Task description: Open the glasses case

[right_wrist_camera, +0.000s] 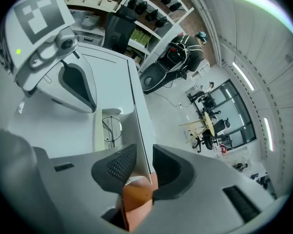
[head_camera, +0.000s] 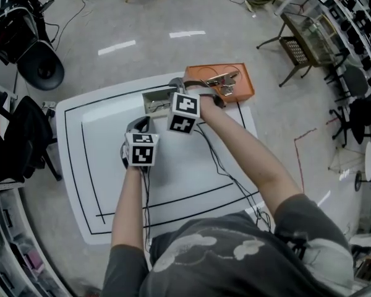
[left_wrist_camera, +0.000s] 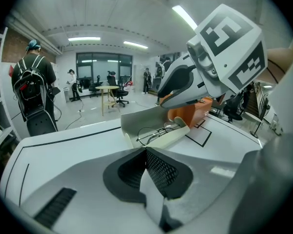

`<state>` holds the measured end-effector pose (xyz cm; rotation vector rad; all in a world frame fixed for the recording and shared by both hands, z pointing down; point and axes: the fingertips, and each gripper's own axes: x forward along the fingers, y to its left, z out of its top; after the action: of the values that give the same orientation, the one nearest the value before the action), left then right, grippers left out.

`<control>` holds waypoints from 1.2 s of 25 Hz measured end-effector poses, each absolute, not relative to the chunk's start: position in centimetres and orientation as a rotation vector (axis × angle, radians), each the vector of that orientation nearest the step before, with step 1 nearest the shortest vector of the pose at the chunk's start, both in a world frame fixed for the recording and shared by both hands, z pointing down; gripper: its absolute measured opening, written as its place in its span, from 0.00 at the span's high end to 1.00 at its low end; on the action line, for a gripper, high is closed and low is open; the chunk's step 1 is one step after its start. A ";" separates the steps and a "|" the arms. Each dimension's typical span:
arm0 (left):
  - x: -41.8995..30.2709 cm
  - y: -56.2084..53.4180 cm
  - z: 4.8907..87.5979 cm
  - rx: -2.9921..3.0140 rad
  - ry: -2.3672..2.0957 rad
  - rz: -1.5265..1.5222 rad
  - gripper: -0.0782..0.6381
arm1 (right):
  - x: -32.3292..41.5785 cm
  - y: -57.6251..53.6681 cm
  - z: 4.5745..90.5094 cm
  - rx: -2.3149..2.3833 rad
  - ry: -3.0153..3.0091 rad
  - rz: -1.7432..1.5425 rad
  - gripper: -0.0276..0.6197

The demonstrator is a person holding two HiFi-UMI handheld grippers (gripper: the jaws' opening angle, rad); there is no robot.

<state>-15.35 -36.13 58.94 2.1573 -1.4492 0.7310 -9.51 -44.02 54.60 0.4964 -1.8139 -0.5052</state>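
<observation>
The pale glasses case (head_camera: 153, 99) lies open at the back of the white table (head_camera: 80, 184), its lid raised. In the left gripper view the case (left_wrist_camera: 171, 136) holds wire-framed glasses (left_wrist_camera: 154, 131). My right gripper (right_wrist_camera: 139, 162) straddles the thin upright lid (right_wrist_camera: 136, 123); a gap shows beside the lid, so the pads do not press on it. From the head view the right gripper (head_camera: 175, 90) sits at the case's right end. My left gripper (left_wrist_camera: 146, 165) hovers over the table short of the case, pads together and empty; its marker cube (head_camera: 141, 148) is nearer the person.
An orange tray (head_camera: 238, 82) with small metal items stands just right of the case, by the table's back right corner. Chairs (head_camera: 40, 67) and a wire rack (head_camera: 303, 45) surround the table. A person with a backpack (left_wrist_camera: 34, 82) stands far off.
</observation>
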 end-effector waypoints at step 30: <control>-14.2 -26.8 49.4 2.216 -1.550 0.549 0.89 | -2.9 -30.6 44.7 1.028 -2.131 -0.257 0.96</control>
<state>-14.21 -26.84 49.43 2.2160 -1.5497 0.5489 -2.92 -30.64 44.72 1.0277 -2.1306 -0.2573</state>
